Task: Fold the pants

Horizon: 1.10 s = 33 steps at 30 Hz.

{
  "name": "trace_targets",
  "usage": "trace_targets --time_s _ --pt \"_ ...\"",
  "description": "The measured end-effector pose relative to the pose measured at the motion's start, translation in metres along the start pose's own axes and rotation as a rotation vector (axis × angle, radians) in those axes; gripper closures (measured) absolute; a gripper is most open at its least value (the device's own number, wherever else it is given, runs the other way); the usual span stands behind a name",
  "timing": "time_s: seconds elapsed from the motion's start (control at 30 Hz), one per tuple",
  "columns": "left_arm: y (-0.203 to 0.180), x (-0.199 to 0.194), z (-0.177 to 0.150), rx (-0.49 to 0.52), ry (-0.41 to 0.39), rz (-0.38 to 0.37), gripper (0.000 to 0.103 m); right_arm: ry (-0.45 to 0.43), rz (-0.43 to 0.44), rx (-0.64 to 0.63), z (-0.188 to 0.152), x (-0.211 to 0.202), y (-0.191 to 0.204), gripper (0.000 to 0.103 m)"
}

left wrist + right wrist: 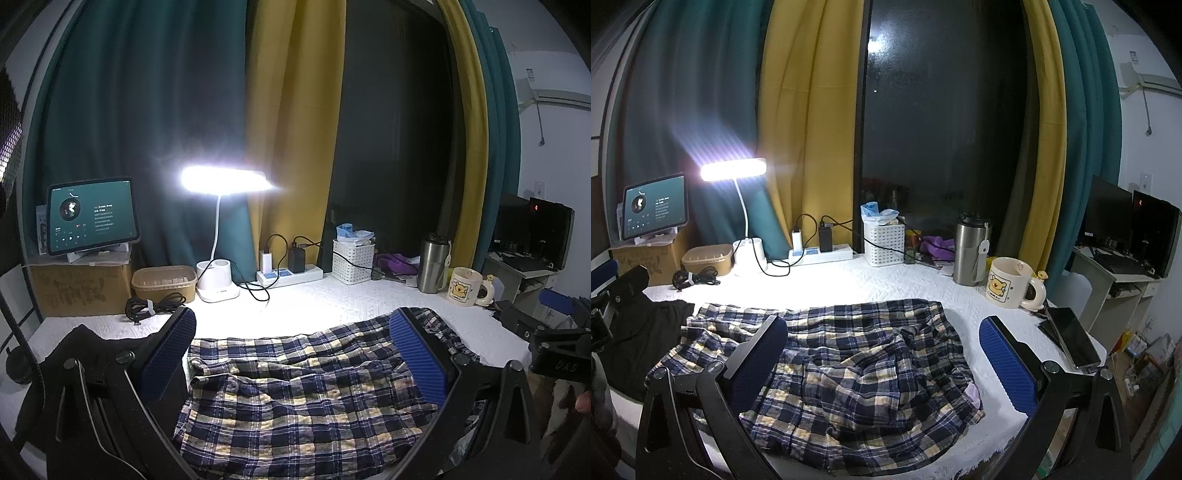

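Note:
Navy, white and yellow plaid pants (295,391) lie rumpled on the white textured table cover (332,299); they also show in the right wrist view (849,362). My left gripper (291,350) is open and empty, its blue pads spread above the pants' left part. My right gripper (882,354) is open and empty above the pants' right part, its right finger (1008,365) over bare cover. The right gripper's black body (554,354) shows at the left wrist view's right edge.
A black garment (646,339) lies left of the pants. Along the back stand a lit desk lamp (225,184), tablet (92,216), power strip (291,275), white basket (884,243), steel tumbler (969,249) and bear mug (1008,282). Phones (1071,338) lie at the right edge.

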<state>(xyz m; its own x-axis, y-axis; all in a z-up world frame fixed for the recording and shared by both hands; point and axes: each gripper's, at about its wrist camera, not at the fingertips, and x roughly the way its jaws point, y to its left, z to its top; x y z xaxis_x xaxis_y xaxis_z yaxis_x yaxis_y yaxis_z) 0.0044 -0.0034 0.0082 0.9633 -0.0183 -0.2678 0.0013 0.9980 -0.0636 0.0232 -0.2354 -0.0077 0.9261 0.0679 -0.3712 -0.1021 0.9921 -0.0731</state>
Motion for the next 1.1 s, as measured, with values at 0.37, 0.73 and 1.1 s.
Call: trace_targets --time_s 0.37,0.73,1.1 --pt "-0.0016 -0.0013 0.0017 0.008 -0.008 -0.003 0.000 -0.001 -0.001 0.000 -0.0004 -0.0005 -0.0003 0.000" --pt "-0.0024 -0.0036 0.0038 0.011 -0.015 -0.001 0.000 -0.003 0.000 0.000 0.0006 -0.0002 -0.0007 0.000" --pt "-0.0008 -0.0011 0.0080 0.014 -0.015 -0.003 0.000 -0.001 0.000 -0.005 0.0050 0.0040 -0.0015 0.000"
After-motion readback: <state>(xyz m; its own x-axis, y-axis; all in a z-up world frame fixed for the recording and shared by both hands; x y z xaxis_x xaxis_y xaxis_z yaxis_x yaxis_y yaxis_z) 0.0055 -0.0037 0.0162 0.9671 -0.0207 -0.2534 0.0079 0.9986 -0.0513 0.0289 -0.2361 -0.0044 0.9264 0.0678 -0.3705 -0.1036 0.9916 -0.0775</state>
